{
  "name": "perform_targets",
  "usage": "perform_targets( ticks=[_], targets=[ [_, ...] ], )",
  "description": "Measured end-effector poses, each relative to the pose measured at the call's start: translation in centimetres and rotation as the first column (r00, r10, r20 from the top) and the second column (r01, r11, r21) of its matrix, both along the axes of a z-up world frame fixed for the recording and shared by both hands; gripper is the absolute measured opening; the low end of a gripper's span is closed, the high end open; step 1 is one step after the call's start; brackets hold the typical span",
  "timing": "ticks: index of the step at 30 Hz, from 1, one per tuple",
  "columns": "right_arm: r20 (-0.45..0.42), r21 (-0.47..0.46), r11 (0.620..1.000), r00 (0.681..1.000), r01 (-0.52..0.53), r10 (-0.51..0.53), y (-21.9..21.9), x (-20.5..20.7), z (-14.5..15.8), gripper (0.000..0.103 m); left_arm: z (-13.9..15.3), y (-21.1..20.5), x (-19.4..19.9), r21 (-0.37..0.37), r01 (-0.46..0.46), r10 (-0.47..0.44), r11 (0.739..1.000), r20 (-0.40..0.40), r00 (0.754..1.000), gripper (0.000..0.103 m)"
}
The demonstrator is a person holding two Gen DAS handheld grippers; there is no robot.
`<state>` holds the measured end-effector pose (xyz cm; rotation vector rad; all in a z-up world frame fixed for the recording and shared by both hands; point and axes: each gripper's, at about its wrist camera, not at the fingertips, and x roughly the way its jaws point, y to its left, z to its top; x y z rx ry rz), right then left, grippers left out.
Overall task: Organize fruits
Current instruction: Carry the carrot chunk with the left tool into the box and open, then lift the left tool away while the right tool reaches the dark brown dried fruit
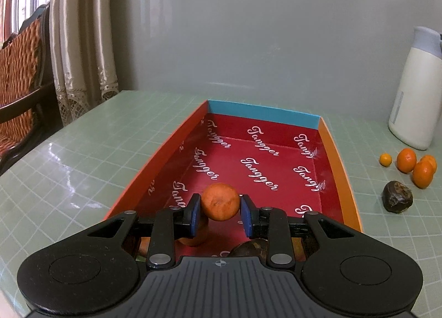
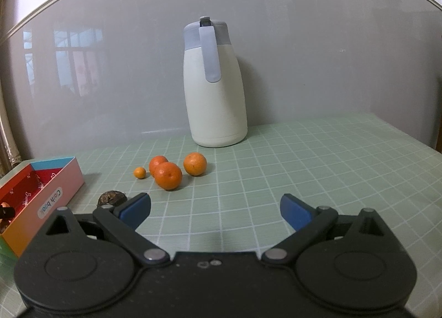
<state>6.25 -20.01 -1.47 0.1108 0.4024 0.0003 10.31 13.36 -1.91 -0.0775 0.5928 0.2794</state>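
Observation:
My left gripper [image 1: 220, 209] is shut on an orange [image 1: 219, 197] and holds it low over the near end of a red-lined box [image 1: 257, 113]. Beneath it in the box lie another orange [image 1: 197, 238] and a dark brown fruit [image 1: 248, 249], both partly hidden by the gripper. On the green mat to the right of the box sit three oranges [image 2: 168, 175], a tiny orange fruit [image 2: 139, 172] and a dark brown fruit [image 2: 110, 197]. My right gripper [image 2: 215, 210] is open above the mat, just short of these fruits, with nothing between its fingers.
A white flask with a grey lid [image 2: 215, 97] stands against the grey wall behind the loose fruits. The box [image 2: 49, 196] lies at the left of the right wrist view. A wicker chair [image 1: 19, 69] and curtains [image 1: 80, 41] stand beyond the table's left edge.

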Motion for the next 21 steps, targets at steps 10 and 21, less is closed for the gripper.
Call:
perform_targets(
  ticks=[10,21],
  targets=[
    [-0.002,-0.002,1.0,1.0,-0.014,0.014,0.5,0.1,0.0,0.1,0.7,0.1,-0.8,0.055,-0.042,0.04,0.998,0.032,0.999,0.091],
    [-0.003,0.001,1.0,1.0,-0.028,0.028,1.3,0.3,0.0,0.1,1.7,-0.2,-2.6,0.039,-0.015,0.013,0.999,0.043,0.999,0.091]
  ],
)
